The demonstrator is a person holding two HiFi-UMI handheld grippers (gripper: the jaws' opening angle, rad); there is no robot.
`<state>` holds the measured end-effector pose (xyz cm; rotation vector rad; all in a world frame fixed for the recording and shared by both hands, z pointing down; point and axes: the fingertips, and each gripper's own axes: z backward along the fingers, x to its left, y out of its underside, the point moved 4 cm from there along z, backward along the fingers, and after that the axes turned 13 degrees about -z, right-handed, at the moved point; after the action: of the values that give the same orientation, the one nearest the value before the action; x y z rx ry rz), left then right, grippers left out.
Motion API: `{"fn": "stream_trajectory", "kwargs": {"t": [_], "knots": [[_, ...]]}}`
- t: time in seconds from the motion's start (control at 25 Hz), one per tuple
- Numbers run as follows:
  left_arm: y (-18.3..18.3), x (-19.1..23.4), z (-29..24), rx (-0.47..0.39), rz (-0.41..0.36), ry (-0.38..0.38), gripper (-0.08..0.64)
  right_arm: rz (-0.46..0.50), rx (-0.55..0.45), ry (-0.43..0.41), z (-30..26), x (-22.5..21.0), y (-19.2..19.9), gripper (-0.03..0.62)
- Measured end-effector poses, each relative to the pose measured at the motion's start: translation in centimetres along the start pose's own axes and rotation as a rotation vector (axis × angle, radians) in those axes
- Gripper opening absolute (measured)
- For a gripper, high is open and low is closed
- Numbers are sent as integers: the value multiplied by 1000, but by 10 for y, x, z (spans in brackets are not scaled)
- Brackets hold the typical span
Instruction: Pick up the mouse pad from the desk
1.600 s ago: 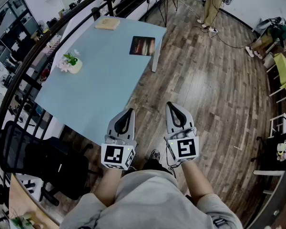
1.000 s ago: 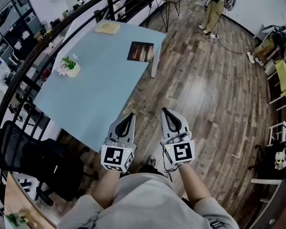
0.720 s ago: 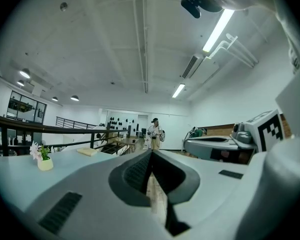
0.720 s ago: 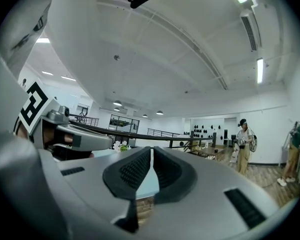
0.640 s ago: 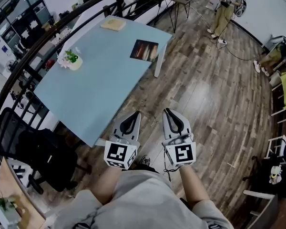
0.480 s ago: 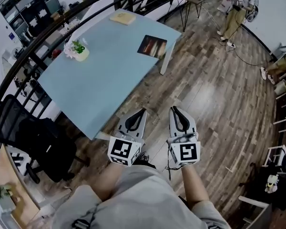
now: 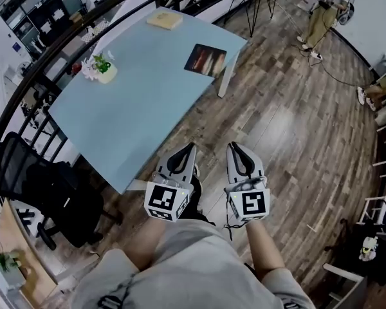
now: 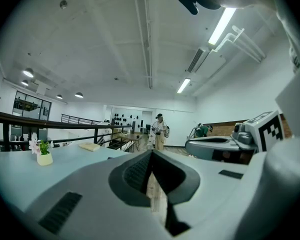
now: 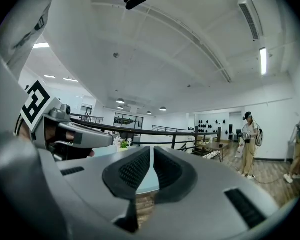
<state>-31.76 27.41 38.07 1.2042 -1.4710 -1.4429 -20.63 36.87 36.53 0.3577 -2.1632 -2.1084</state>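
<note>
The mouse pad [image 7: 205, 60], a dark rectangle with a reddish picture, lies flat near the right edge of the light blue desk [image 7: 128, 108]. My two grippers are held side by side over the wooden floor, well short of the pad. The left gripper [image 7: 189, 147] hovers just off the desk's near corner, and its tips [image 8: 151, 153] meet with nothing between them. The right gripper [image 7: 233, 147] shows a narrow slit between its jaws [image 9: 152, 151], also with nothing in it. Both point roughly level toward the desk.
On the desk stand a small white pot with flowers [image 7: 101, 71] at the left and a tan book [image 7: 165, 20] at the far end. A black office chair [image 7: 38, 192] sits left of the desk, beside a dark railing [image 7: 26, 89]. A person [image 7: 325, 8] stands far off.
Both grippers have drifted forward and a little lower toward the desk's near corner, and the desk sits closer in the head view. The mouse pad has not moved on the desk.
</note>
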Motion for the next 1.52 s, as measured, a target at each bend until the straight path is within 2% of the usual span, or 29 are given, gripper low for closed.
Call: {"fn": "stream_trajectory", "kwargs": {"t": [0.24,0.48,0.72,0.92,1.04,1.24,1.52], "knots": [[-5,17,-52,-10,-10,13,12,-5,3,6,-38,-33,-2,28],[-4,49,-112,11,-9,19,12,-14,15,-3,-99,-66,-5,29],[0,83,-169,36,-9,16,12,-26,93,-24,-161,-98,1,32],[7,117,-210,57,-4,2,12,-38,62,-56,-214,-115,4,34],[7,130,-228,58,-5,3,12,-48,91,-64,-237,-123,9,35],[9,147,-250,71,-6,-16,12,-64,60,-95,-266,-133,7,37],[17,149,-280,100,1,-72,12,-65,77,-166,-293,-162,13,38]]}}
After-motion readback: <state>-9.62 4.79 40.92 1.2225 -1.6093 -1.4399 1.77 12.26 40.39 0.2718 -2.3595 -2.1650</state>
